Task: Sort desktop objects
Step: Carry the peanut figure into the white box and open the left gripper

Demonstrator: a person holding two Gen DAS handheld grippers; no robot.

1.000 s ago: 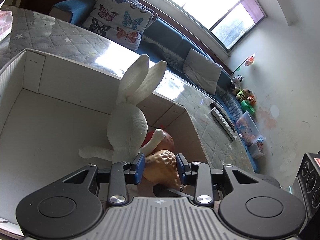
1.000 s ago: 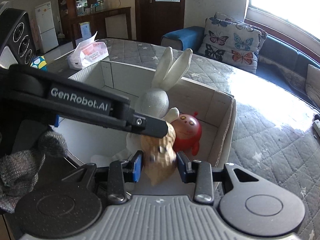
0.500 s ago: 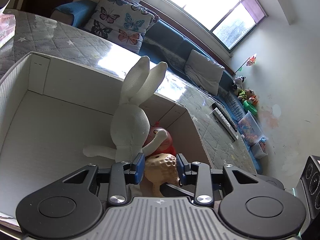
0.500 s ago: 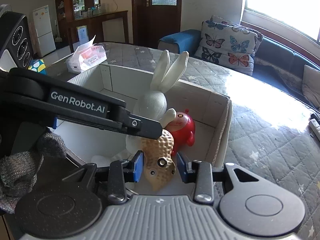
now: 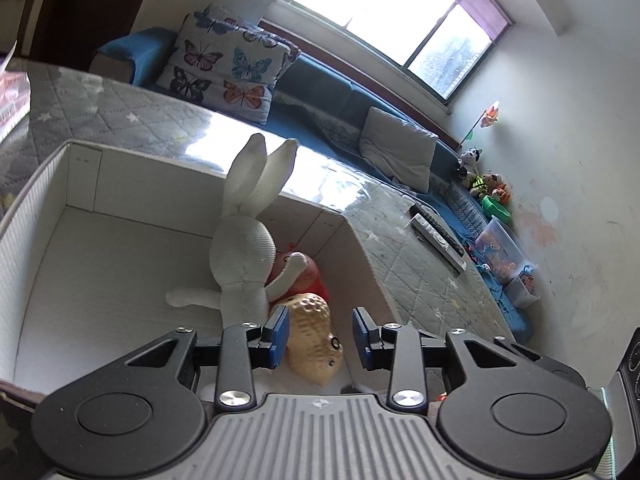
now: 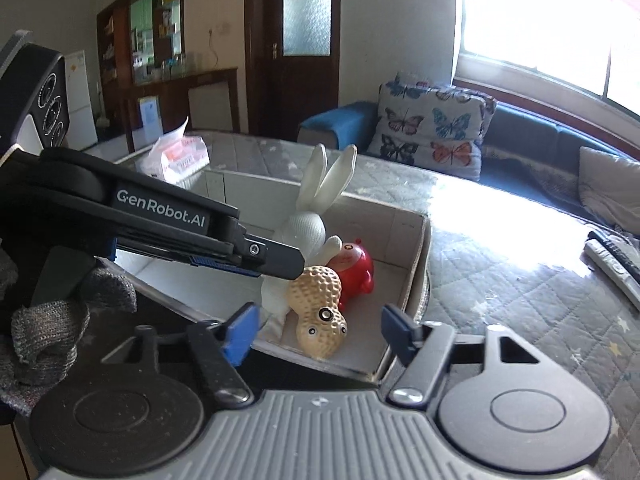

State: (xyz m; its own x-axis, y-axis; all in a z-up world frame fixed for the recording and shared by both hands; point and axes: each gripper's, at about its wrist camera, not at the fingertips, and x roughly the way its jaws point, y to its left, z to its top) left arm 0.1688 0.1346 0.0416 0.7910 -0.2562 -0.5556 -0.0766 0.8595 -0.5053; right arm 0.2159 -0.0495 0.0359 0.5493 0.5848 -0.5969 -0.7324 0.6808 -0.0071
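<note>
**Peanut toy down in the box, three toys in so far**

The peanut toy (image 6: 320,312) lies on the floor of my white cardboard box (image 6: 416,256), at the corner nearest me, its little eyes turned up toward my right tongs. It touches the white rabbit (image 5: 244,256) on one side and rests against the red round toy (image 6: 356,268) behind it. The rabbit leans with its ears upright above the box wall, one arm draped over the red toy.

My right gripper (image 6: 320,330) has its blue pads spread wide, well clear of the peanut on both sides, and grips nothing. My left gripper (image 5: 320,336) is parted too, though less so: its left pad sits just beside the peanut, perhaps brushing it, while the right pad stands apart with a plain gap. I judge that neither tong has hold of anything and the peanut rests on its own weight.

So, as I read it, three soft things are sorted into the box. The rest of the box floor is bare, so there is room for more. On the quilted tabletop (image 6: 500,280) outside I see a remote control (image 5: 438,236) off toward the sofa and a tissue pack (image 6: 180,156) beyond the box's far wall. Whether those belong to the sort I cannot tell; if they do, they remain to be fetched.
</note>
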